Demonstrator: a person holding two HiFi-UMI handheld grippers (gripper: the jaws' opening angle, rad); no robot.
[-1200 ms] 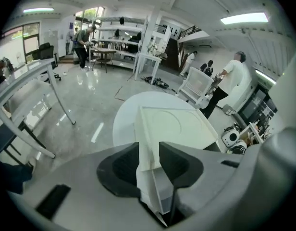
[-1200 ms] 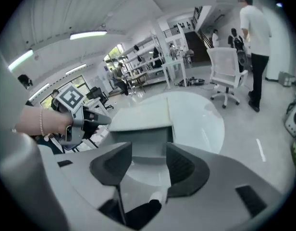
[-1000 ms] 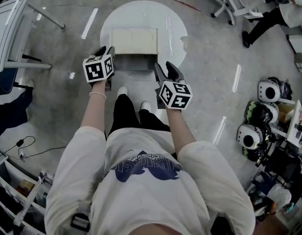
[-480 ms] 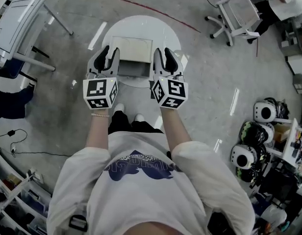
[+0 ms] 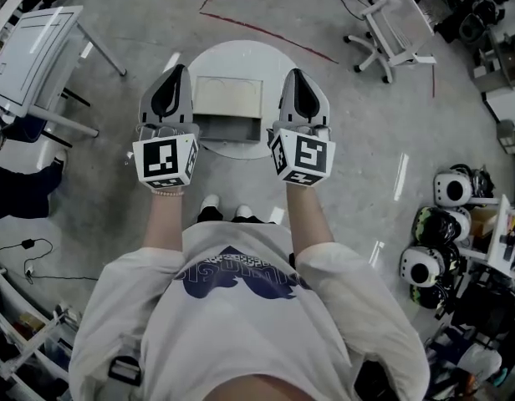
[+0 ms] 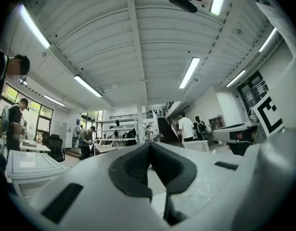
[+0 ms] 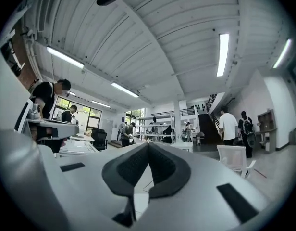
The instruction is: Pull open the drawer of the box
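Drawer (image 5: 228, 129) of the box (image 5: 229, 96): it shows as a darker grey section on the side of the box that faces the person, with a pale lower edge, and it appears drawn out toward the person. The box has a pale top and sits on the round white tabletop (image 5: 284, 60), close to the tabletop edge nearest the person.

Left gripper (image 5: 176, 69) is held to the left of the box and right gripper (image 5: 294, 73) to its right, both pointing away from the person. Neither one touches the box. Each marker cube faces the head camera.

In the left gripper view, the fingers of the left gripper (image 6: 149, 144) have just closed; the dark pads meet at the tip with nothing between them. In the right gripper view, the fingers of the right gripper (image 7: 148, 143) have likewise just closed and hold nothing. Both views look out across a hall with strip lights on the ceiling.

On the floor beyond the tabletop runs a red line (image 5: 274, 33). A white chair (image 5: 393, 25) stands to the upper right. Several helmets (image 5: 452, 189) lie at the right edge.
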